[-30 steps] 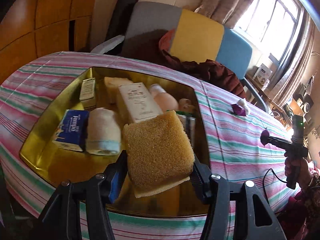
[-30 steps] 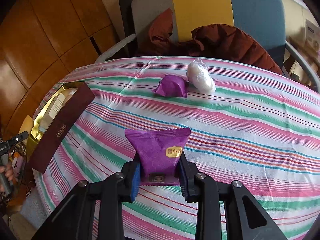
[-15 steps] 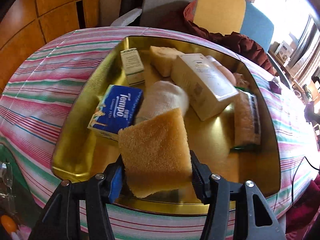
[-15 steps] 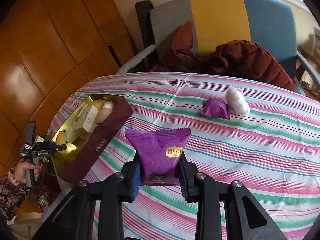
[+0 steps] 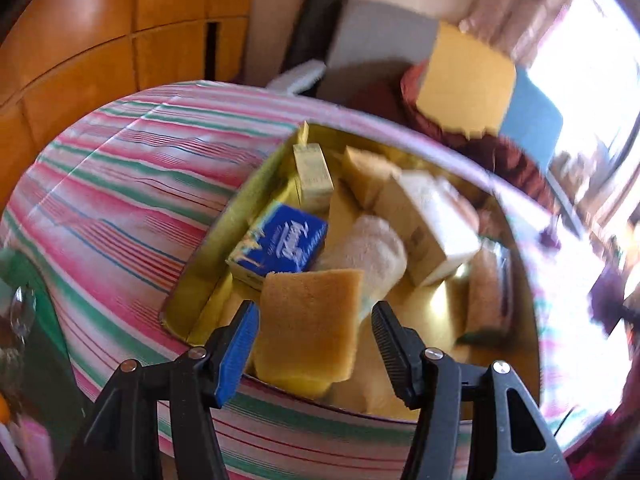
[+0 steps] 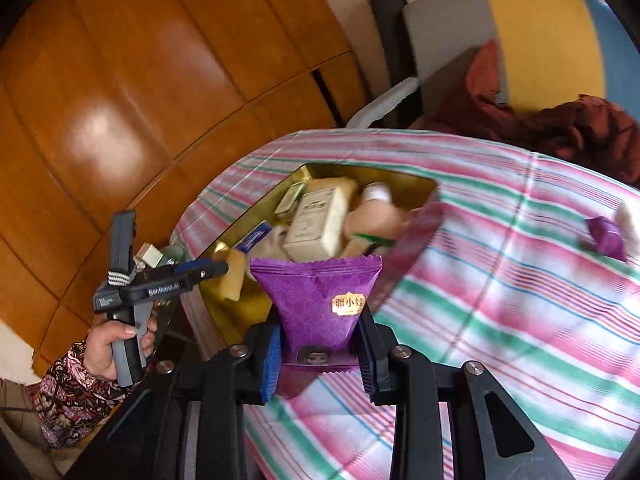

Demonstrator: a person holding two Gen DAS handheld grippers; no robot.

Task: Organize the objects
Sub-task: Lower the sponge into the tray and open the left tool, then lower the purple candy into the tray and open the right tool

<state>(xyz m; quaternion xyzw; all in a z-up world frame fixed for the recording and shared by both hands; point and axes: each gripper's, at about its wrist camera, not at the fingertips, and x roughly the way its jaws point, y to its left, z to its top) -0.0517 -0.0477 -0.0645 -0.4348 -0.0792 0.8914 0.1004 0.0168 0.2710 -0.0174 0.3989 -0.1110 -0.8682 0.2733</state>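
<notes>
A gold tin box point(image 5: 208, 248) sits on the striped tablecloth and holds several items. My left gripper point(image 5: 314, 344) is open at the box's near edge; the yellow sponge point(image 5: 308, 320) stands between its fingers inside the box, with a gap on the right side. My right gripper point(image 6: 318, 354) is shut on a purple snack packet point(image 6: 320, 304), held above the cloth beside the box point(image 6: 404, 186). The left gripper point(image 6: 208, 270) also shows in the right wrist view, with the sponge point(image 6: 234, 276) at its tip.
In the box lie a blue tissue pack point(image 5: 280, 244), a rolled white towel point(image 5: 368, 252), a cream carton point(image 5: 428, 216) and a small box point(image 5: 314, 172). Another purple packet point(image 6: 606, 236) lies on the cloth at right. A chair with brown clothes point(image 6: 568, 128) stands behind the table.
My left gripper has opened around the sponge, now low in the box. My right gripper has swung left with the purple packet, close to the box.
</notes>
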